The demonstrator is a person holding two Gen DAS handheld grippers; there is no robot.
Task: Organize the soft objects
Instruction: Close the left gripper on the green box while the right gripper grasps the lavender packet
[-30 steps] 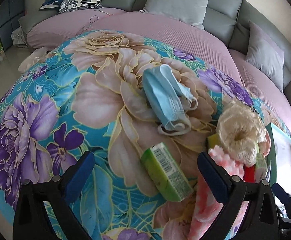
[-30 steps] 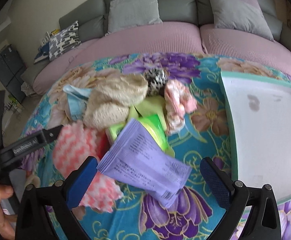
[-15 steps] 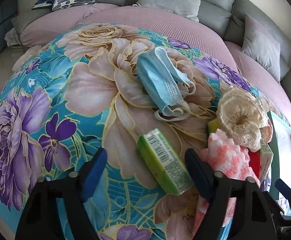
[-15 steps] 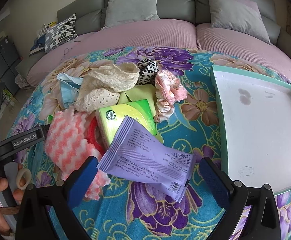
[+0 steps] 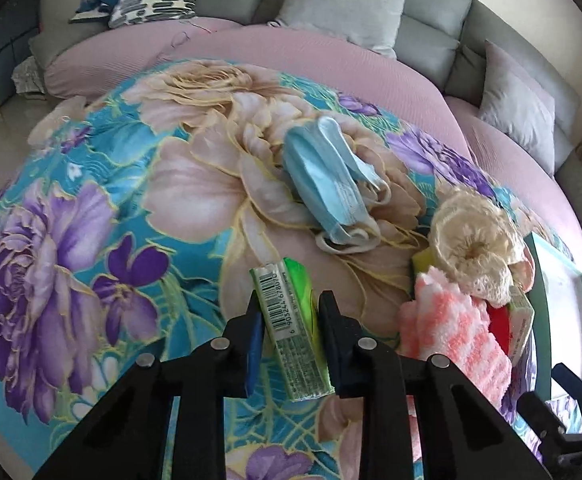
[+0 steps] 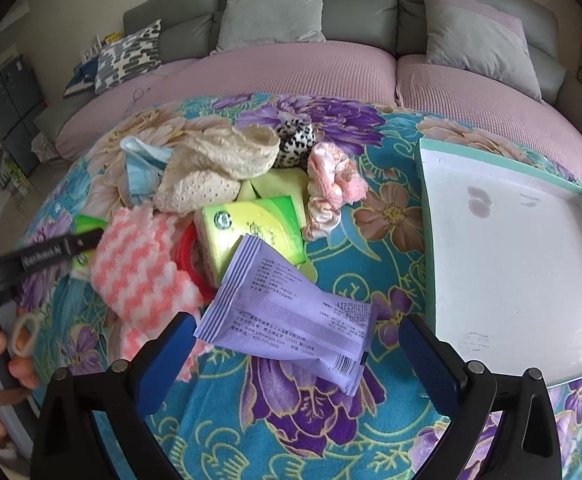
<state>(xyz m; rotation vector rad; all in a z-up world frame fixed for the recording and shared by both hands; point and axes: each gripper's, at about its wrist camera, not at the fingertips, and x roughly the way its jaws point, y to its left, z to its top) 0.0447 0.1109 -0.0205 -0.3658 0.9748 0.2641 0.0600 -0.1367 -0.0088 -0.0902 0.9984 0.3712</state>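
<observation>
Closing left gripper (image 5: 289,322), green tissue pack (image 5: 291,328) between fingers (image 5: 333,336)

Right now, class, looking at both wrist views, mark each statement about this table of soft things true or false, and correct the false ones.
1. The green tissue pack sits between the left gripper's jaws. True; they are closing on it.
2. The white tray holds the blue face masks. False: the tray holds nothing; the masks lie on the floral cloth.
3. The right gripper is shut on the purple wipes packet. False: its jaws stand wide open around the packet.
4. A cream lace piece lies on the pile. True.
</observation>
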